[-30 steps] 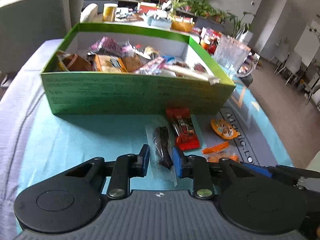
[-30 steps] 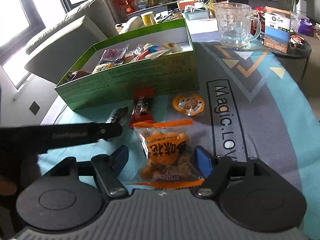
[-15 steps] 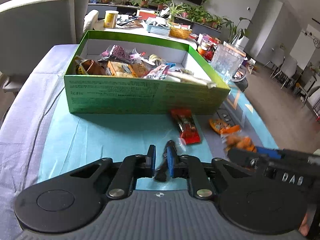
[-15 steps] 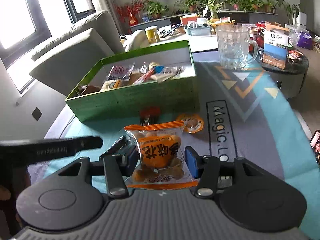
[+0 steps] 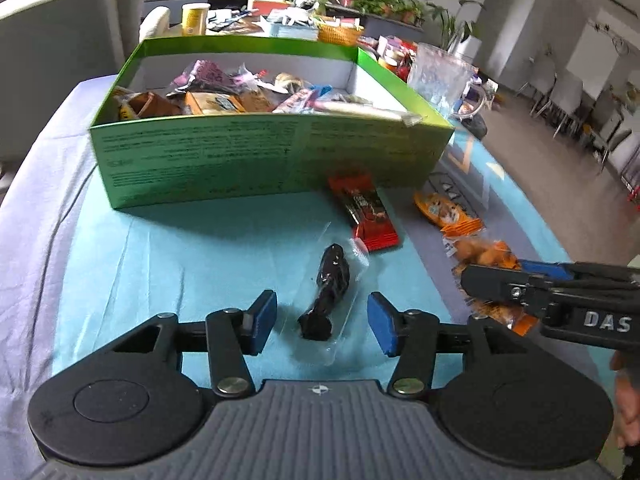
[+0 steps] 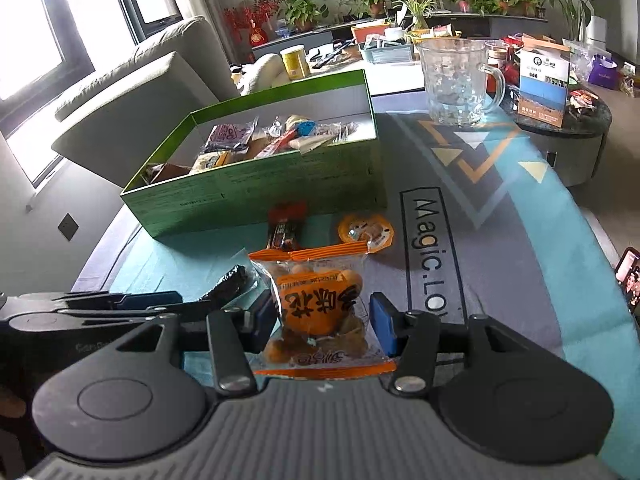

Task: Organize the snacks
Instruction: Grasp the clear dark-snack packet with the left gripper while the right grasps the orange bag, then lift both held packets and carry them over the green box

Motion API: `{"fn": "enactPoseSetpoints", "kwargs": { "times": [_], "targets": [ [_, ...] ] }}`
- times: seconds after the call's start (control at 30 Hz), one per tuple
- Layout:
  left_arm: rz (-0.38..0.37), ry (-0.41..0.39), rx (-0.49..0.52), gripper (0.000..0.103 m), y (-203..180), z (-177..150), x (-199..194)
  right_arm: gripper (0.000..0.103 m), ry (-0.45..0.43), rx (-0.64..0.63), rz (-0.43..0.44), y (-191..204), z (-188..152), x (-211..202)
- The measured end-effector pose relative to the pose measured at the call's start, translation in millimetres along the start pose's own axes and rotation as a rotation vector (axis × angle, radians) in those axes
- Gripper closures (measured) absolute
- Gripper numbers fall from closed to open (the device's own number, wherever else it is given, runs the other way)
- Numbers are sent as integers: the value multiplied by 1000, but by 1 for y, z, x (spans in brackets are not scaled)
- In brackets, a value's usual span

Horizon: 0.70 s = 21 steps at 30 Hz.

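- The left gripper (image 5: 322,323) has its blue-padded jaws spread wide, with a dark, knobbly snack in a clear plastic sleeve (image 5: 330,293) lying flat on the cloth between them; neither pad touches it.
- That snack is a black, lumpy stick, shiny where the light strikes it, and the transparent wrapper reaches well beyond it on all sides.
- The right gripper (image 6: 323,323) frames an orange-and-clear bag of round golden-brown snacks (image 6: 320,312). Its left pad sits against the edge of the bag, while the right pad looks just clear of it, so it cannot be told whether the bag is actually pinched.
- The bag has orange crimped seals at top and bottom, an orange label with dark characters, and a clear front showing the pieces inside.
- A red-and-black wrapped bar (image 5: 364,211) lies on the cloth, one end right by the front wall of the open green cardboard box (image 5: 256,156).
- A small round orange-lidded cup (image 6: 365,232) rests beside that bar, also close to the box.
- The box holds a loose heap of mixed wrapped snacks.
- Everything sits on a teal and grey printed tablecloth (image 6: 520,240), and a clear glass mug with a handle (image 6: 458,80) stands beyond the box.
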<state>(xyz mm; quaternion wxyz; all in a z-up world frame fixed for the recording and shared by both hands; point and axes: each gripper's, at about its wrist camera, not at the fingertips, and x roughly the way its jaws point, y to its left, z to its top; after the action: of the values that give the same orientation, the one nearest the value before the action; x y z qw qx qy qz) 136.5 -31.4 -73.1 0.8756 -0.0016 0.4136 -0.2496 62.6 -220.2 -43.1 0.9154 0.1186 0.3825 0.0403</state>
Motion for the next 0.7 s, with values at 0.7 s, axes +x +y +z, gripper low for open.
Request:
{"fn": "enactPoseSetpoints", "kwargs": {
  "times": [0.7],
  "targets": [
    [19, -253, 49, 77, 3, 54, -61, 60, -126, -28, 28, 13, 34, -19]
  ]
}}
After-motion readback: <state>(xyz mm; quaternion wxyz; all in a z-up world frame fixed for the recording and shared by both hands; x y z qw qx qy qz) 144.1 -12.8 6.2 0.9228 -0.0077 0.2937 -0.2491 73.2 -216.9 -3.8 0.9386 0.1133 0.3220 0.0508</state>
